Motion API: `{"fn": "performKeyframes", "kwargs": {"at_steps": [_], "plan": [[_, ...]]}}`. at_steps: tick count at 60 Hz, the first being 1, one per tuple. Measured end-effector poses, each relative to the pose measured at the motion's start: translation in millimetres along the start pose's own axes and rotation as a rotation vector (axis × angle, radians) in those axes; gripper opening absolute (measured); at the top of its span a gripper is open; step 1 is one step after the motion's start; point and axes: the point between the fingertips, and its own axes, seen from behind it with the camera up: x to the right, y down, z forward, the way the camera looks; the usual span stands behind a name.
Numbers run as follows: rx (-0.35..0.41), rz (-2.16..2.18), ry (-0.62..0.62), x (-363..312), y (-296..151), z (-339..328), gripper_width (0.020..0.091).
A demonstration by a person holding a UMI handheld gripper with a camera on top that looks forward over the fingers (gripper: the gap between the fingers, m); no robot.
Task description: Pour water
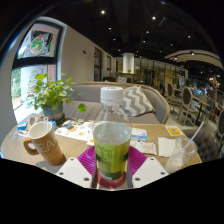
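My fingers are closed on a clear plastic bottle with a white cap, greenish liquid inside, held upright above the tabletop. A brown mug stands well left; a glass sits right.

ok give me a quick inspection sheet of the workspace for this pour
surface: wooden table, partly covered with papers
job's things: bottle with green liquid and a white cap, upright between the jaws; mug to its left on the table, handle towards the bottle
clutter: papers, potted plant behind the mug, clear glass to the right of the bottle
grippers: gripper shut on the bottle, pink pads against its lower sides
cables: nothing seen
surroundings: sofa with a striped cushion behind the table, window to the left, ceiling lights
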Motion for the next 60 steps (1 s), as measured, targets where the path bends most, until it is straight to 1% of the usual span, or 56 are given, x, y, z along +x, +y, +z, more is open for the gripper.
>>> {"fn": "performKeyframes", "kwargs": {"at_steps": [4,6,9,15,19,20,21,22,24,25,27,30,40,47,60], "plan": [[-0.019,0.026,-0.015,-3.8,14.8,7.0,0.0405],[0.015,0.031,-0.017,-3.1,11.3,5.8,0.0403],[0.022,0.027,-0.019,-4.7,10.3,9.4,0.0410],[0.027,0.028,-0.017,-4.5,10.4,5.3,0.0474],[0.004,0.031,-0.020,-4.6,12.8,6.9,0.0527],[-0.013,0.032,-0.019,-4.2,15.4,6.1,0.0552],[-0.032,0.034,-0.019,-4.2,18.5,5.7,0.0596],[-0.051,0.036,-0.022,-4.6,21.0,4.7,0.0659],[-0.083,0.044,-0.026,-5.5,25.1,1.3,0.0817],[-0.098,0.050,-0.027,-6.2,26.2,-1.2,0.0870],[-0.118,0.068,-0.017,-5.4,29.2,-3.7,0.0837],[-0.134,0.084,-0.003,-4.2,25.5,-20.7,0.0857],[-0.188,0.102,0.049,-13.9,6.0,-90.6,0.0853],[-0.234,0.110,0.097,-30.1,-4.8,-151.1,0.0853],[-0.276,0.114,0.145,-74.3,-23.3,-261.4,0.0855]]}}
